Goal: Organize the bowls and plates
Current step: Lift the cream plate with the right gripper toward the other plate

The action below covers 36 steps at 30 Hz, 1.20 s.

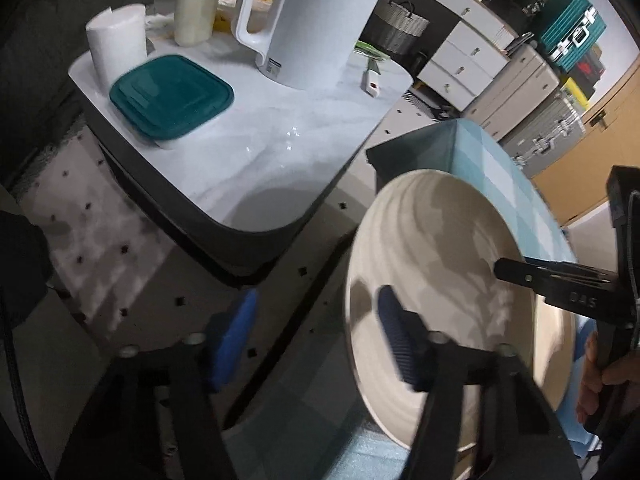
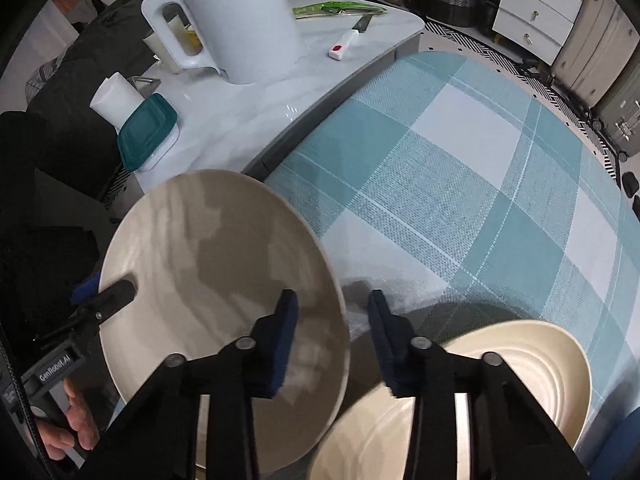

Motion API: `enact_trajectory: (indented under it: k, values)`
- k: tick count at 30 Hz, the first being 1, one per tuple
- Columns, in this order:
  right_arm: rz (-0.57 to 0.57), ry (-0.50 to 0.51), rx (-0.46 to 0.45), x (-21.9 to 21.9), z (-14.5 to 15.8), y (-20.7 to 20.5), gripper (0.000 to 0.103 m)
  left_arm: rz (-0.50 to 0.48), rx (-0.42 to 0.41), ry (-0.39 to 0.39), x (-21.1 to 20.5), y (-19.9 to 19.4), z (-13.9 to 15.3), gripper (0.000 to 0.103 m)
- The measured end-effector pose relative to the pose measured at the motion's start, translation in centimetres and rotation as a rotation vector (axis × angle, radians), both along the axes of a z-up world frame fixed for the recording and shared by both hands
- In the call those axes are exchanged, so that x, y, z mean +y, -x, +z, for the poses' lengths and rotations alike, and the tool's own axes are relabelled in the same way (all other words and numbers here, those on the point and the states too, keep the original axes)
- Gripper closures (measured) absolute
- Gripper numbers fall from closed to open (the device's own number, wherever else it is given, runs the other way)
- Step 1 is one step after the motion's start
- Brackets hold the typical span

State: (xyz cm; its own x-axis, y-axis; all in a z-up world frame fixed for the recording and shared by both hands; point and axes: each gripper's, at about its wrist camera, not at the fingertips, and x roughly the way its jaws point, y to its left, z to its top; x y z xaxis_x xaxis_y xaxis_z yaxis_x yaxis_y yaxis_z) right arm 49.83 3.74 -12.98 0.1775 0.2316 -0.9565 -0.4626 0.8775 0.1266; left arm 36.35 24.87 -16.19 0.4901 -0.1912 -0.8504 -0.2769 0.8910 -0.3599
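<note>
Cream ribbed ceramic plate (image 2: 224, 304) lifted, tilted, by left gripper (image 2: 108, 300) clamped on its rim.
Right gripper (image 2: 332, 344) spread wide, empty; next, judged: stack plate on cream ribbed bowl (image 2: 500, 396) beneath.

**Two finger-mounted views, crossing over one plate**

The left wrist camera looks forward past its fingers (image 1: 396, 340), tilted, very close to a cream plate (image 1: 436, 280) at the right finger, with the marble table (image 1: 260, 152) beyond the fingertips. The right wrist camera looks down along its fingers (image 2: 288, 344) at the checked cloth (image 2: 460, 168) ahead. Both views share the plate (image 2: 208, 280), the white kettle (image 1: 312, 20) (image 2: 240, 20) and the teal-lidded box (image 1: 172, 94) (image 2: 146, 130).
</note>
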Motion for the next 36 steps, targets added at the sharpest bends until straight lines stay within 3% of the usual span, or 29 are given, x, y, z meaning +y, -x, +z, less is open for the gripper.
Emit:
enact_trajectory:
  k: [2,10,13,15,36]
  values:
    - [-0.003,-0.005,0.002,-0.3,0.1,0.1,0.076,0.000,-0.005,0.005,0.2,0.1,0.0,0.057]
    - [-0.024,-0.044,0.006,-0.3,0.3,0.5,0.089,-0.025,-0.022,0.060,0.3,0.3,-0.5,0.062]
    - [-0.046,-0.073,0.002,-0.6,0.7,0.6,0.091,-0.057,-0.020,0.089,-0.2,0.3,-0.5,0.077]
    - [-0.058,-0.095,0.011,-0.8,1.0,0.6,0.093,-0.073,-0.014,0.087,-0.5,0.1,-0.3,0.082]
    - [-0.107,-0.105,-0.006,-1.2,3.3,2.4,0.093,-0.082,-0.019,0.083,-0.4,1.3,2.3,0.083]
